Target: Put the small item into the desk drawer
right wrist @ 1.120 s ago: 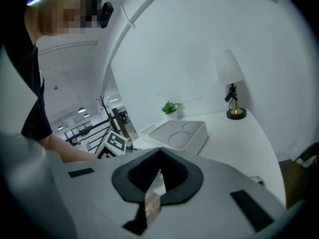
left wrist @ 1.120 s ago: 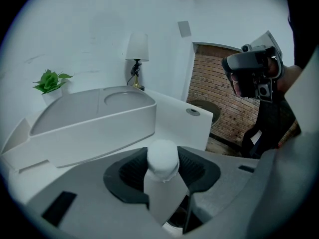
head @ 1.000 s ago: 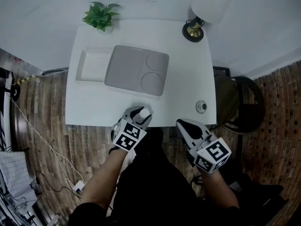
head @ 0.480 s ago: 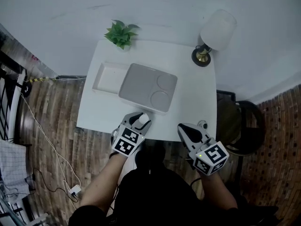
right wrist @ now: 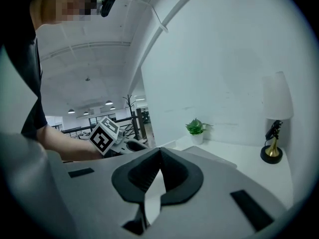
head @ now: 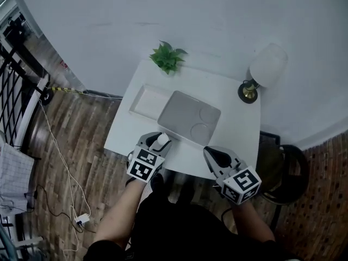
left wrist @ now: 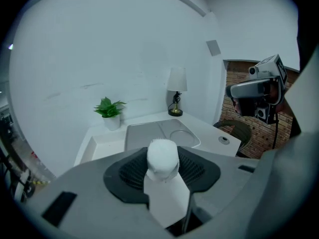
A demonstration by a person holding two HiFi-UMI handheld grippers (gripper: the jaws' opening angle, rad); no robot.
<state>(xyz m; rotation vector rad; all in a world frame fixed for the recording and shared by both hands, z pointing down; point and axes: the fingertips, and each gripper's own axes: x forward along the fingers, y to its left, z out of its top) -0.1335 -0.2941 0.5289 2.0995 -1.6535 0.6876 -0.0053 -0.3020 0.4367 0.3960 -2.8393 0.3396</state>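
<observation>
**Setting.** White wall, plank floor point(head: 81, 140), one white tabletop point(head: 234, 126) set against the wall.

**On the tabletop.**
- At the back we list a potted plant point(head: 167, 57) and a lamp point(head: 265, 70).
- At the middle lies a grey tray point(head: 187, 117) with two round recesses. A shallow white tray point(head: 142, 101) lies touching its left side.
- We judge these kept to the rear so that the near edge stays free for work.

**Left gripper point(head: 158, 142).** It hangs over the tabletop's near edge. Its jaws stand fairly wide, clamped on the small item point(left wrist: 162, 158), a white rounded piece held upright between the pads. We take this pinch for a carrying hold until a drawer is reached.

**Right gripper point(head: 213, 154).** It is beside the left, also at the near edge. Its jaws are together at the tips with nothing between them. We judge it kept free to pull the drawer.

**Drawer.** No view shows it, so we cannot say whether it stands open or closed.

**Per view.**
- Only the head view gives the whole layout, with a dark chair point(head: 285, 165) to the right.
- Only the left gripper view confirms the grip, and it adds a small round fitting point(left wrist: 224, 140) near the tabletop's right edge.
- Only the right gripper view shows its own jaws closed, the left gripper's marker cube point(right wrist: 104, 135) from the side, and a lit hall beyond.
</observation>
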